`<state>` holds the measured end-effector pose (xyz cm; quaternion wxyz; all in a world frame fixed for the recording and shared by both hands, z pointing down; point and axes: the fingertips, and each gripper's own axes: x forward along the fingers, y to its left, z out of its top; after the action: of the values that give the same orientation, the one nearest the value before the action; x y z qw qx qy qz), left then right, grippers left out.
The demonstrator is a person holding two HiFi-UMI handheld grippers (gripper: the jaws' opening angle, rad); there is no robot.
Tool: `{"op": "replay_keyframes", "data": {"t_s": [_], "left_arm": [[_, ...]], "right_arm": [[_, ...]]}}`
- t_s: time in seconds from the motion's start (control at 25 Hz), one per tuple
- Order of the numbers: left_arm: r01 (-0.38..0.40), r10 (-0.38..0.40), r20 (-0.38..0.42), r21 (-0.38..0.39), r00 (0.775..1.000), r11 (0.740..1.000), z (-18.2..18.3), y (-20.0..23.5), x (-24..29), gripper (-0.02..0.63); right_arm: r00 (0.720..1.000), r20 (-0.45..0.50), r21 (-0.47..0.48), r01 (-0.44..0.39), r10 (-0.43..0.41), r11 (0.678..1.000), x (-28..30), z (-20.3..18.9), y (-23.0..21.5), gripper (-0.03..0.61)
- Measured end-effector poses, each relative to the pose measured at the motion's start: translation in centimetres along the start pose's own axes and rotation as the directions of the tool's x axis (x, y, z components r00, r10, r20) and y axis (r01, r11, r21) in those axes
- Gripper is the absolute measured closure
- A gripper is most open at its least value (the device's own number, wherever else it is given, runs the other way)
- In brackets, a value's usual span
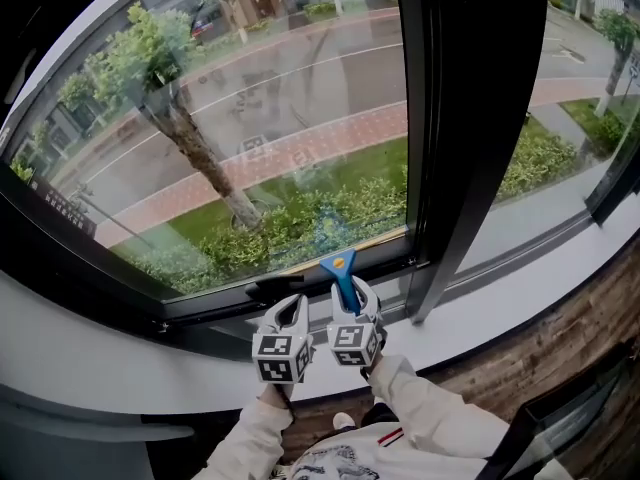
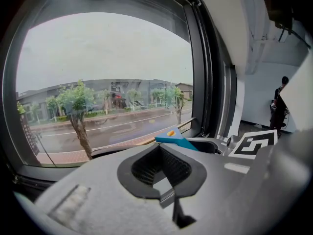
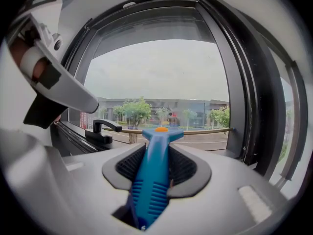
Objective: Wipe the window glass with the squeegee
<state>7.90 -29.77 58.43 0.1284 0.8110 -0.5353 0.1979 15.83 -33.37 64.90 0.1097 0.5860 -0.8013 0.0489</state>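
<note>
Glass of the dark-framed window [image 1: 250, 118] fills the far side. Near its lower edge, the left gripper [image 1: 290, 306] has its jaws drawn together on nothing. Just right of it, the right gripper [image 1: 352, 298] has its jaws pinching the ribbed handle of the blue plastic squeegee with an orange dot [image 1: 340, 268], whose head points at the pane's bottom edge.

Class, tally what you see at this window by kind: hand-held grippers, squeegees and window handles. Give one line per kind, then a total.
hand-held grippers: 2, the left hand-held gripper and the right hand-held gripper
squeegee: 1, blue
window handle: 1, black
Total: 4
</note>
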Motion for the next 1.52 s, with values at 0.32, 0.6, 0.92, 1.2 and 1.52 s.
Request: {"op": "replay_keyframes", "data": {"t_s": [0.32,0.6,0.92,1.2,1.52], "left_arm": [[-0.026,0.026,-0.005,-0.003,1.0,1.0,-0.9,0.5,-1.5,0.614],[-0.02,0.02,0.004,0.02,1.0,1.0,-2.2,1.1,-2.3,0.614],[0.035,-0.039,0.056,0.057,0.998,0.998,-3.0,4.1,-4.5,0.614],[0.073,-0.081,0.152,0.056,0.985,0.996,-2.3,9.8,-9.3,0.615],[-0.031,-0.004,0.301,0.112,0.954,0.993,5.4,21.3,-19.7,0.615]], "right_arm": [[0.999,-0.003,0.027,-0.043,0.043,0.999,-1.0,1.0,-0.1,0.43],[1.0,-0.002,-0.035,0.003,-0.003,0.999,-1.3,1.2,-0.5,0.43],[0.997,0.046,-0.038,0.071,-0.069,0.997,-1.1,3.9,-1.0,0.43],[0.988,0.071,-0.033,0.138,-0.135,0.99,-3.1,8.2,0.5,0.43],[0.951,0.295,0.006,0.091,-0.089,0.996,-6.7,24.4,12.2,0.43]]}}
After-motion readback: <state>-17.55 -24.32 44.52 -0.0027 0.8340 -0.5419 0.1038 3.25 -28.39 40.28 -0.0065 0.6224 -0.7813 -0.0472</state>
